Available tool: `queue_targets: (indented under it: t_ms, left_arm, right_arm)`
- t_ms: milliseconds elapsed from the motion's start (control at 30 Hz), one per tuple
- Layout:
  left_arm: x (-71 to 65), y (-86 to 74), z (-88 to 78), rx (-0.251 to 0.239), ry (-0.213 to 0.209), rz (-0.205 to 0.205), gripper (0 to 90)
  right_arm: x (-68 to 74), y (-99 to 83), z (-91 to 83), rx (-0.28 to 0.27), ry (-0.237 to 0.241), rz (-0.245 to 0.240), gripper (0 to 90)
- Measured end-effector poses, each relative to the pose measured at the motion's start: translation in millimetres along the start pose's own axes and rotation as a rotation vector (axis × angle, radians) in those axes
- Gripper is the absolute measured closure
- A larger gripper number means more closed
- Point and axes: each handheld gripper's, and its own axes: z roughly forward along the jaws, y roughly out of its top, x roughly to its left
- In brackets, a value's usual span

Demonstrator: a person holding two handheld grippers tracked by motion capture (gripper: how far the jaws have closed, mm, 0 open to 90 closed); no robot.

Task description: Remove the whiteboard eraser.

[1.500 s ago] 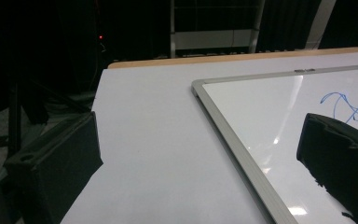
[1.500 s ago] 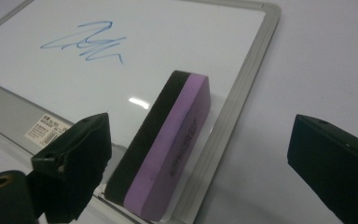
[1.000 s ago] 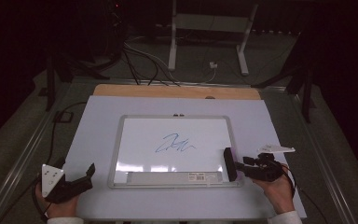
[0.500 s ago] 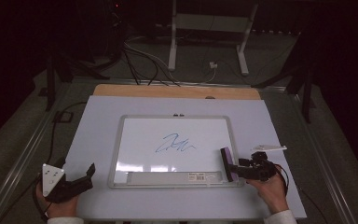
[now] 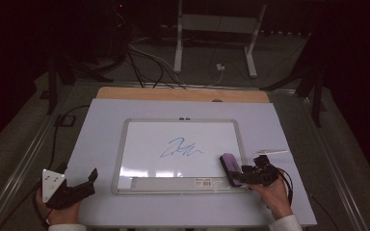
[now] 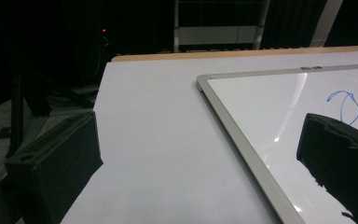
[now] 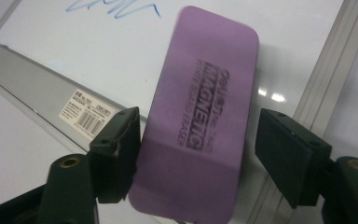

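The flat purple magnetic eraser [image 7: 198,116] was straddled by the right gripper [image 7: 198,154] – jaws just spread, not pinching – over the aluminium-framed whiteboard [image 5: 125,144], seemingly released; the left gripper [image 5: 79,185] was held spread, idle.

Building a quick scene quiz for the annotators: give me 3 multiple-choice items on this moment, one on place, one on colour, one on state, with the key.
1. Where does the eraser lie?
A. on the whiteboard's lower right corner
B. on the wooden strip at the far edge
C. beside the left gripper

2. What colour is the scribble on the whiteboard?
A. red
B. blue
C. green

3. How do the right gripper's jaws stand?
A. pressed on the eraser
B. shut beside it
C. apart, eraser between them

Key: 1 A, the high view shows it there. 2 B, the ink is blue. 3 C, the jaws have just been opening, with a gap on the right side.
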Motion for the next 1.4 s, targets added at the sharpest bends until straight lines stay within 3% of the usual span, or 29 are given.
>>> queue_targets:
  t_ms: [100,467,1400]
  left_arm:
    - [0.2,0.0,0.0,-0.003,0.0,-0.003,0.4]
    - [0.2,0.2,-0.2,-0.003,0.001,-0.002,0.4]
    - [0.4,-0.7,0.5,0.007,0.003,0.001,0.4]
  right_arm:
    - [-0.2,-0.2,-1.2,-0.005,0.001,-0.004,39.8]
    - [3.0,2.5,-11.8,-0.057,-0.018,-0.007,40.4]
    - [12.2,19.2,-32.2,-0.154,-0.028,-0.066,40.6]
